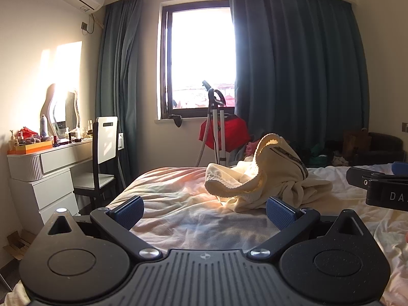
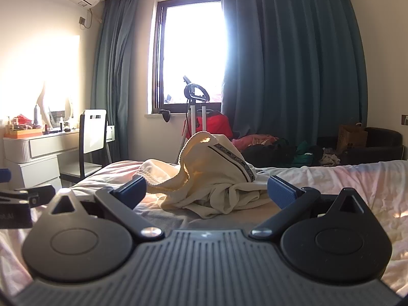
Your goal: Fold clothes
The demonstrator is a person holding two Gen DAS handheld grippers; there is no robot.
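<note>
Both tongs are spread wide with nothing in them: left gripper (image 1: 204, 210), right gripper (image 2: 206, 190). Just past them a cream garment (image 2: 211, 178), crumpled, sits on the bed (image 1: 178, 211). I'd grab that ribbed waistband (image 1: 224, 185) first and shake it flat before folding.

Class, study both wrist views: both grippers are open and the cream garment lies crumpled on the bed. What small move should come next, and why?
Probably ease the right gripper forward to the cream garment and close on an edge. Both it and the left gripper stand open and empty, short of the cloth, which sits bunched on the bed and must be spread before folding.
</note>
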